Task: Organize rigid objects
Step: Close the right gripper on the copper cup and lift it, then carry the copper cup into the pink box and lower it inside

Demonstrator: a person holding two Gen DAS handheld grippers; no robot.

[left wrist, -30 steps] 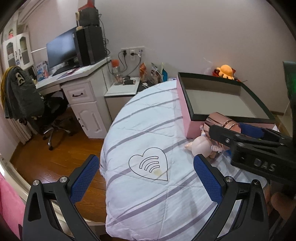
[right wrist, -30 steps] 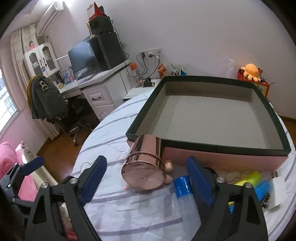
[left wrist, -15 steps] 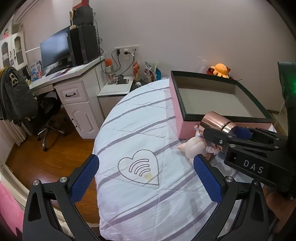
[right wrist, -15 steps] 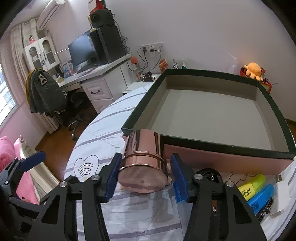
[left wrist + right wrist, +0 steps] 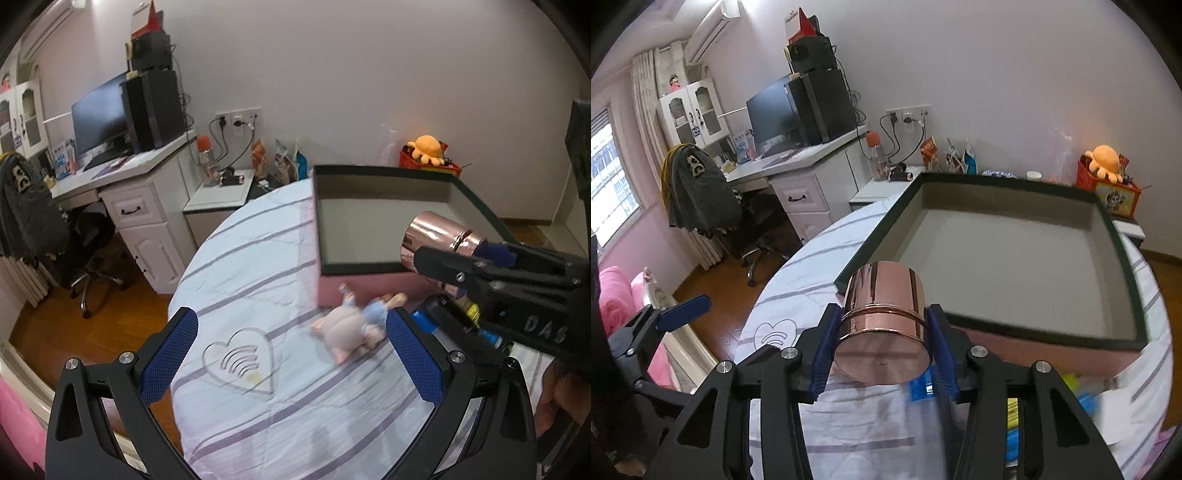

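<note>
My right gripper [image 5: 882, 350] is shut on a rose-gold metal cup [image 5: 882, 325], held on its side above the bed, just in front of the near rim of the pink box with a dark green rim [image 5: 1004, 325]. The box is empty inside. The cup [image 5: 439, 236] and the right gripper [image 5: 491, 273] also show in the left wrist view, over the box's near right corner [image 5: 354, 269]. My left gripper [image 5: 291, 350] is open and empty above the striped bedsheet. A small pink doll [image 5: 354, 325] lies on the sheet in front of the box.
Yellow and blue plastic items [image 5: 1071, 387] lie on the sheet at the right, near the box front. A white desk [image 5: 140, 206] with monitor, an office chair [image 5: 85, 251] and a nightstand [image 5: 221, 199] stand left, beyond the bed edge. Wooden floor lies below.
My right gripper closed on the rose-gold cup and lifted it off the sheet toward the box rim. The doll that was beside the cup now lies uncovered. The left gripper stayed open.
</note>
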